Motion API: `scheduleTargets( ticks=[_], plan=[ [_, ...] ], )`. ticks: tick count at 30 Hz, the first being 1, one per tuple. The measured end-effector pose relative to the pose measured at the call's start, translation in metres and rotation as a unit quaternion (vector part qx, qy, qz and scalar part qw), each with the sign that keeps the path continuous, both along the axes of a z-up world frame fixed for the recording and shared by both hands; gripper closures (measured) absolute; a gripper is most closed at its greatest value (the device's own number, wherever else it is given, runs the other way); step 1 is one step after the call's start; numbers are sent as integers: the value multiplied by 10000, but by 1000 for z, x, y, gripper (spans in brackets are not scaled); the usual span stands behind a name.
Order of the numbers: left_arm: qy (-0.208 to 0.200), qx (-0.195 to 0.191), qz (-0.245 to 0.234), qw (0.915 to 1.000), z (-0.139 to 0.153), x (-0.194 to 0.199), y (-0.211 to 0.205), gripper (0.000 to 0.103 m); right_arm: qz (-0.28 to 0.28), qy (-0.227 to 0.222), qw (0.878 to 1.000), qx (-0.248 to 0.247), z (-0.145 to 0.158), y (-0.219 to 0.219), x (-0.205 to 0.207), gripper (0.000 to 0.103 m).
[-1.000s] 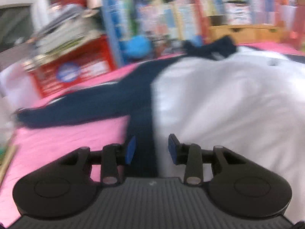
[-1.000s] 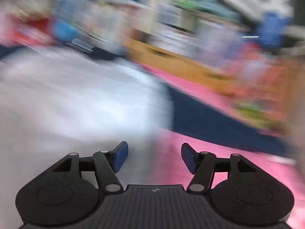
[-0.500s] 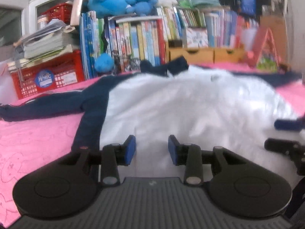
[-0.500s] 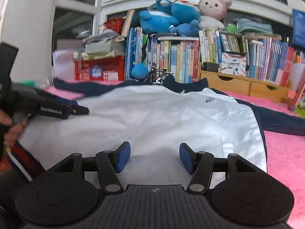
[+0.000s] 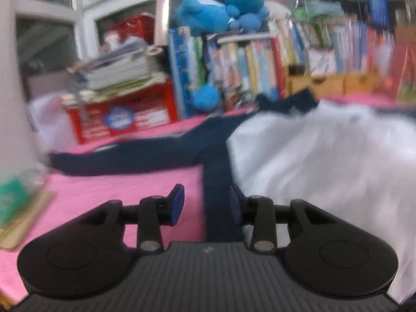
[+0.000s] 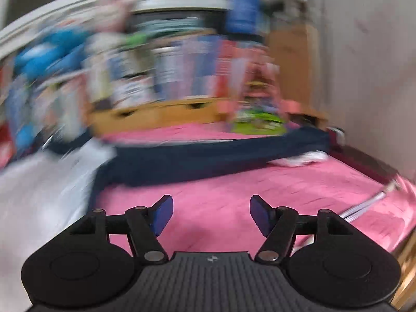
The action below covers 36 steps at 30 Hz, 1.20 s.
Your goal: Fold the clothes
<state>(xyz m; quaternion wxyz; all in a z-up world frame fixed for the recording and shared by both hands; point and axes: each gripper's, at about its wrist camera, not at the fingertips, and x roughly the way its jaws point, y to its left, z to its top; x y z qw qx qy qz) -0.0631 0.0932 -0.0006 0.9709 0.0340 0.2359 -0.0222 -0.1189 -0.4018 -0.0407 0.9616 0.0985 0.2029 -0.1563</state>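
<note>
The left gripper [image 5: 206, 206] hangs with jaws apart, gripping nothing, over the navy side panel of a white-and-navy shirt [image 5: 319, 156] spread flat on a pink sheet [image 5: 109, 189]. The right gripper [image 6: 211, 214], jaws opening and empty, hovers over bare pink sheet beside the shirt's outstretched navy sleeve [image 6: 221, 158]. Books [image 5: 241, 72] and plush toys [image 5: 223, 13] line the far edge.

The row of colourful books [image 6: 166, 75] on the shelf is one big blur in the right wrist view. The white and dark blue shirt [image 5: 325, 161] runs off the right edge in the left wrist view.
</note>
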Motion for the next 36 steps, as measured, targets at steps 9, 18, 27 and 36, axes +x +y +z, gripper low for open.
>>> scheduleTargets(
  ticks=[9,18,27,36],
  plan=[
    [510,-522,96,9973,-25,70,-31,67,-1580,-72,9805,1169,-2,-163,99,27],
    [907,-161,510,9944,-45,83,-32,63,-1746,880,9795,481,-12,-209,179,97],
    [871,-69,447,9952,-45,86,-30,55,-2135,1006,9664,-1018,-22,-207,202,90],
    [860,-282,269,9955,-35,83,-24,56,-2086,642,9712,-955,16,-131,156,30]
  ],
)
